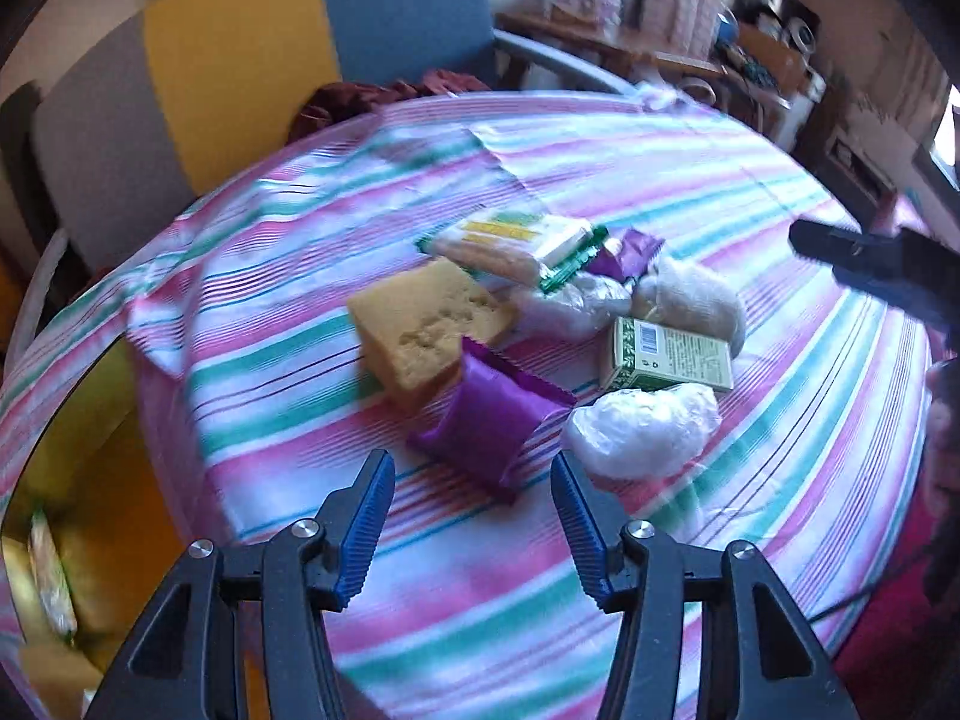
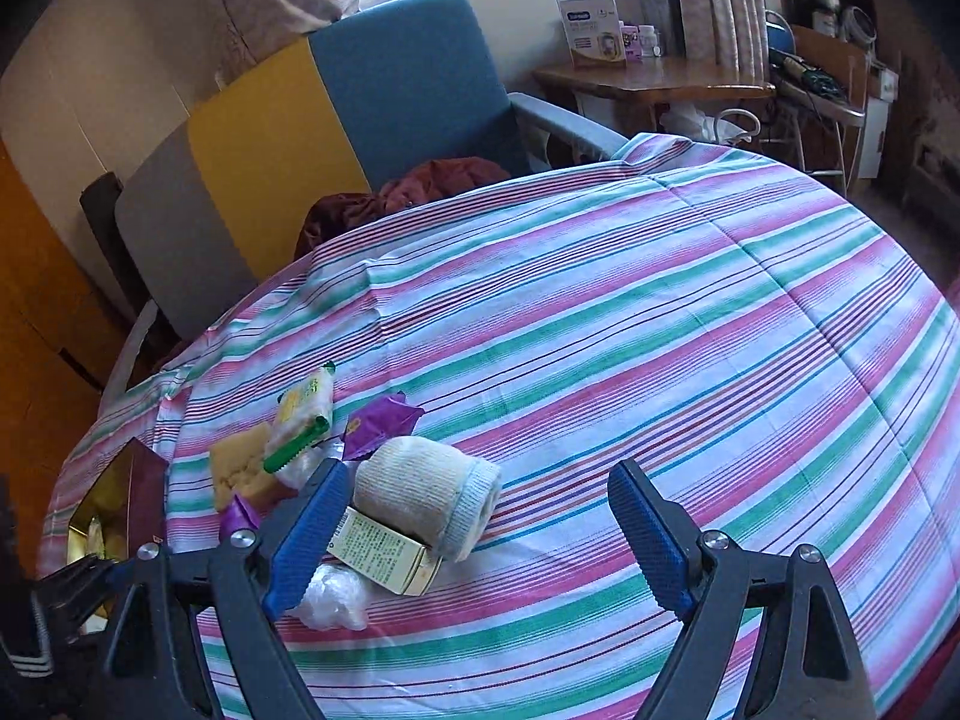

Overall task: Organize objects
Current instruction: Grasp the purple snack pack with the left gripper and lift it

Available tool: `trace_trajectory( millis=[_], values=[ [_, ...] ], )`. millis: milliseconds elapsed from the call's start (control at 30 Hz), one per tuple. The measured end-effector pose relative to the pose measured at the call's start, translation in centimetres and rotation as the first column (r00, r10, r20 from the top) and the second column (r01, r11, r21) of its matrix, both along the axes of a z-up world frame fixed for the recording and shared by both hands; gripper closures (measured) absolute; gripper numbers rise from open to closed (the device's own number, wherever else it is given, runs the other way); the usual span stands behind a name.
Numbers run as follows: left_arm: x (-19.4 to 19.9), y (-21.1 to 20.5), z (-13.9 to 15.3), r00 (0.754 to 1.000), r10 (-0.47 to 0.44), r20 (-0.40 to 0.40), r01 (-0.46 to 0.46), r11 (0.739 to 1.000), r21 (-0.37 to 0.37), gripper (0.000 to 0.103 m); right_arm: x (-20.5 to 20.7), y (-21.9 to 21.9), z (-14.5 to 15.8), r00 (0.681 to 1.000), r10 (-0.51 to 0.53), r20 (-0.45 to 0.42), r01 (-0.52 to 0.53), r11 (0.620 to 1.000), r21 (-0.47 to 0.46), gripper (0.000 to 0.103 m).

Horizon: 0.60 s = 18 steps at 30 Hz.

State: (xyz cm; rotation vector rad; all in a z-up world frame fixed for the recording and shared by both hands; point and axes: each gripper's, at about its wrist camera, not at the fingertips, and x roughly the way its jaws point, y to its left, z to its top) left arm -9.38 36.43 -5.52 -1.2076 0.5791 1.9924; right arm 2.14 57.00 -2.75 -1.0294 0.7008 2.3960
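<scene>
At the far left we see a gold-lined box point(image 2: 129, 495) at the edge of the striped desk point(image 2: 660, 330). Next lies the yellow sponge point(image 1: 423, 330), a purple packet point(image 1: 489, 426) touching it. Our left gripper point(image 1: 474, 525) hovers above that packet, fingers apart, gripping nothing. Rightward sit the green carton point(image 1: 669, 357) and rolled cloth point(image 2: 429, 492). Our right gripper point(image 2: 480, 534) stands wide, empty.

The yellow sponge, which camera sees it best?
The left wrist view. There the yellow sponge lies near the middle of the picture, its top and side showing, with only a purple packet covering one corner. In the right wrist view the sponge is small, at the left, partly hidden behind a green-edged packet.
</scene>
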Motion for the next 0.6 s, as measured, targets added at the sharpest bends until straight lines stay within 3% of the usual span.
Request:
trace_trajectory(
  millis=[167, 233, 267, 300, 600],
  values=[
    [-0.3, 2.5, -1.7, 0.996, -0.079, -0.045, 0.076, 0.994, -0.072, 0.047, 0.2, 0.9, -0.4, 1.000, -0.021, 0.000, 0.021, 0.999, -0.049, 0.014],
    [-0.9, 3.1, -2.1, 0.997, -0.078, -0.027, 0.076, 0.995, -0.058, 0.048, 0.3, 1.3, -0.5, 0.999, -0.033, -0.006, 0.032, 0.997, -0.069, 0.014],
    [-1.3, 3.4, -2.5, 0.997, -0.071, -0.008, 0.071, 0.996, -0.057, 0.061, 0.4, 1.4, -0.5, 0.999, -0.037, -0.006, 0.036, 0.997, -0.070, 0.014],
    [-1.6, 3.5, -2.8, 0.998, -0.061, 0.014, 0.062, 0.997, -0.055, 0.067, 0.4, 1.4, -0.4, 0.999, -0.038, -0.005, 0.038, 0.997, -0.067, 0.014],
    [2.3, 0.4, -2.2, 0.996, -0.007, 0.092, 0.002, 0.999, 0.052, 0.070, 0.2, 1.5, -0.5, 1.000, -0.029, 0.006, 0.030, 0.999, -0.041, 0.014]
  ],
)
